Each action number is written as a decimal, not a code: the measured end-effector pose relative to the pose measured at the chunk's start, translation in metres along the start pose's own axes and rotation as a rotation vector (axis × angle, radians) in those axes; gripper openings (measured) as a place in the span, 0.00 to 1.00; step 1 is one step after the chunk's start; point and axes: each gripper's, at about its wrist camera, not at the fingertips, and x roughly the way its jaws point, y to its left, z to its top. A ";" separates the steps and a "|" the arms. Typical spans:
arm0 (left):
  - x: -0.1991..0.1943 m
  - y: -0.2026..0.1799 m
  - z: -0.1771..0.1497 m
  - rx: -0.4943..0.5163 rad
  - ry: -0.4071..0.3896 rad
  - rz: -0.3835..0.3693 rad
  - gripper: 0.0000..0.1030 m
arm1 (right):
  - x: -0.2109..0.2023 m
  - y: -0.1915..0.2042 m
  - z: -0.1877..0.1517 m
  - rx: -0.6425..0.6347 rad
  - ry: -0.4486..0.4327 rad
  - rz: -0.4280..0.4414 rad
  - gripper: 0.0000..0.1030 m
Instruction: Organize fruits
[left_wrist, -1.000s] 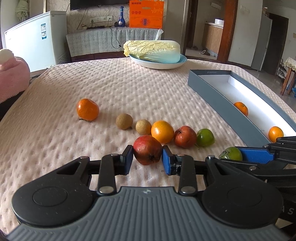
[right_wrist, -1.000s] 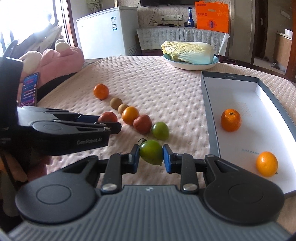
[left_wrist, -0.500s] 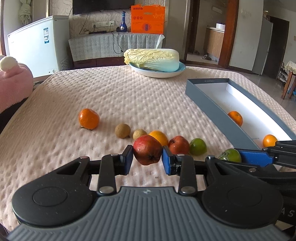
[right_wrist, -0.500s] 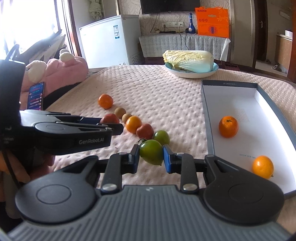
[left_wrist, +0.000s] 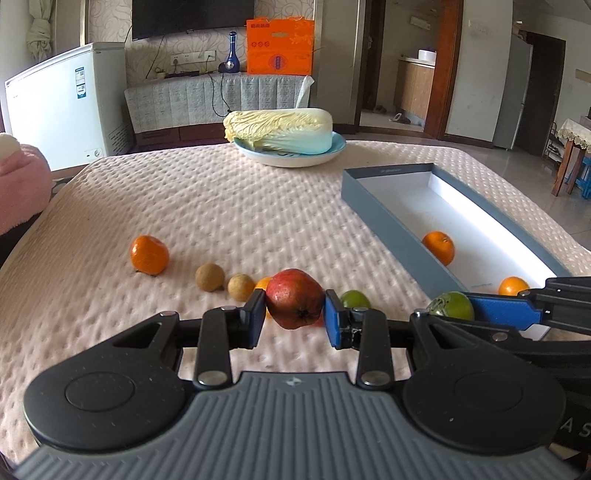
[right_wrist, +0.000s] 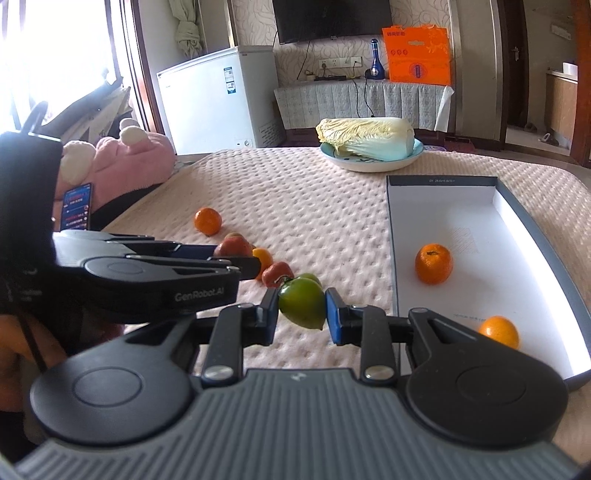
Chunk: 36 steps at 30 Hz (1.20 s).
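My left gripper (left_wrist: 294, 319) is shut on a red pomegranate-like fruit (left_wrist: 294, 302), held above the quilted table. My right gripper (right_wrist: 301, 314) is shut on a green fruit (right_wrist: 302, 307), also lifted off the table; the same fruit (left_wrist: 451, 305) shows at the right of the left wrist view. On the table lies a row of fruit: an orange (left_wrist: 149, 255), two small brown fruits (left_wrist: 209, 277), a red one (right_wrist: 277, 273) and a green one (left_wrist: 354, 298). The grey box (right_wrist: 391, 236) to the right holds two oranges (right_wrist: 433, 263).
A plate (left_wrist: 291, 157) with a napa cabbage (left_wrist: 280, 129) stands at the table's far side. A pink plush toy (right_wrist: 136, 158) lies past the left edge. A white freezer (right_wrist: 218, 99) and a cloth-covered cabinet stand beyond the table.
Both grippers have risen with their fruits, and the row of fruit on the table now sits lower in both views. The grips have not changed.
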 end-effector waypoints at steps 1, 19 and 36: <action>0.000 -0.002 0.001 0.001 -0.002 -0.003 0.38 | -0.001 -0.001 0.000 0.000 -0.001 0.000 0.30; 0.002 -0.041 0.011 0.035 -0.027 -0.054 0.38 | -0.030 -0.035 -0.002 0.038 -0.039 -0.058 0.30; 0.015 -0.082 0.018 0.056 -0.037 -0.098 0.38 | -0.048 -0.060 -0.008 0.049 -0.041 -0.130 0.30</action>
